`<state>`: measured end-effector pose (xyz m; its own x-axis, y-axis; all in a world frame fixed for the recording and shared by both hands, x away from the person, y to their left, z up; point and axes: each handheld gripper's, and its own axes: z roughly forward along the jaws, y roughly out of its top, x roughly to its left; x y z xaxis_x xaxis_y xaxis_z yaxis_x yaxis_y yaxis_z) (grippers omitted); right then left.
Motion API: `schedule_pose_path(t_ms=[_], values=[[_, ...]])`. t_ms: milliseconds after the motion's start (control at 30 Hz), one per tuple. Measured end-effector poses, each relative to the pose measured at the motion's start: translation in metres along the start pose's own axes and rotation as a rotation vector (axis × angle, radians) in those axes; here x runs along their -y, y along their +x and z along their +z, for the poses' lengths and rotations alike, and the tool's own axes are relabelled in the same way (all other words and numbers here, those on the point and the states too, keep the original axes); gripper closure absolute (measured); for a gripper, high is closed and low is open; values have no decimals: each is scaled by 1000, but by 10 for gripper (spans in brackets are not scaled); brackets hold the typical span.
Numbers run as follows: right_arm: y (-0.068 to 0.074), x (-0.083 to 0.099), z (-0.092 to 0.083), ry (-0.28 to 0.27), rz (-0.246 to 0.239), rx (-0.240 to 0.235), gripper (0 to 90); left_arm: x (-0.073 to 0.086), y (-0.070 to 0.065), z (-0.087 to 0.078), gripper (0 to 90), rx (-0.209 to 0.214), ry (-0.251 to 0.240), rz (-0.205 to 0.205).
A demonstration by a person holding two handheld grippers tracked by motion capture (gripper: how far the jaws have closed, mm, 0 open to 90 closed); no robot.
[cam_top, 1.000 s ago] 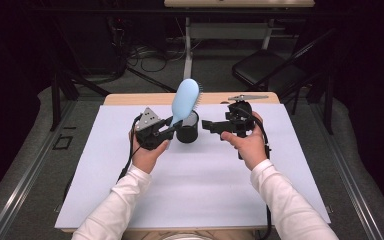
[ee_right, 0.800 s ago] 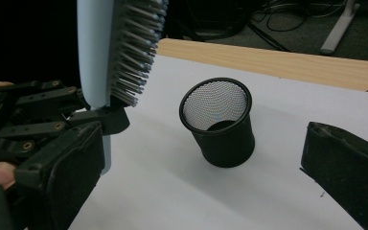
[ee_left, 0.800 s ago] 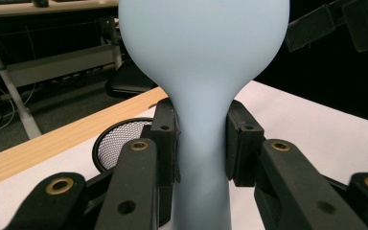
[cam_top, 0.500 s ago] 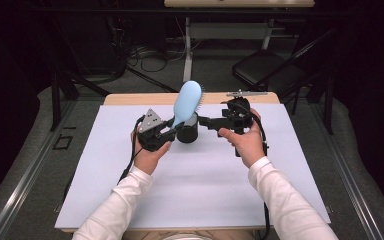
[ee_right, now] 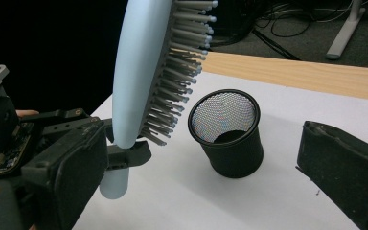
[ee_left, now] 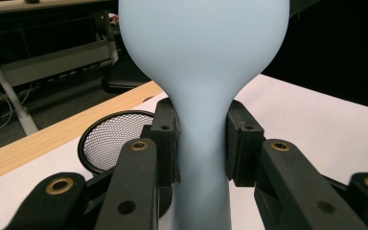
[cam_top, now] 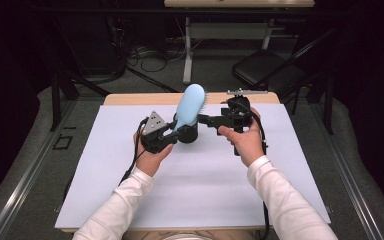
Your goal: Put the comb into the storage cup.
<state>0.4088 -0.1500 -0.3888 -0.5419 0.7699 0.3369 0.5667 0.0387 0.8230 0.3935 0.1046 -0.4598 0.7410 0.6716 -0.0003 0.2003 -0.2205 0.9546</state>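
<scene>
A dark room with cables and a folded chair on the floor is seen behind a wooden table (cam_top: 130, 98) covered by a white sheet (cam_top: 195, 185). Near the sheet's far edge, at about 12 o'clock from the person, a black mesh cup (cam_top: 187, 134) stands upright, its open mouth seen in the right gripper view (ee_right: 225, 117).

A light blue hairbrush (cam_top: 189, 106) is clamped at its narrow neck by the left gripper (cam_top: 166, 140), the pads (ee_left: 166, 143) being pressed on either side of the handle (ee_left: 202, 143). The brush's long axis is held nearly upright, leaning slightly, with the head at 12 o'clock, the handle end at 6 o'clock and the bristles (ee_right: 182, 62) turned toward the cup.

From the handle's lower end (ee_right: 113, 184), the cup's mouth lies just beside it toward 3 o'clock in the right gripper view; the handle end is not yet above the rim. The left hand is the nearer one. Its forearm is stretched forward from the bottom edge, wrist roughly level.

The right gripper (cam_top: 206, 120) is held at about 3 o'clock from the cup, pointed at it, jaws spread wide with nothing between them.
</scene>
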Motion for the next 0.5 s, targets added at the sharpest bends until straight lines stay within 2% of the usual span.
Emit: schedule_pose_path(t_ms=[500], values=[[-4,-4,-2,-24,39,-4,46,3,-8,4,698,11,14,18]])
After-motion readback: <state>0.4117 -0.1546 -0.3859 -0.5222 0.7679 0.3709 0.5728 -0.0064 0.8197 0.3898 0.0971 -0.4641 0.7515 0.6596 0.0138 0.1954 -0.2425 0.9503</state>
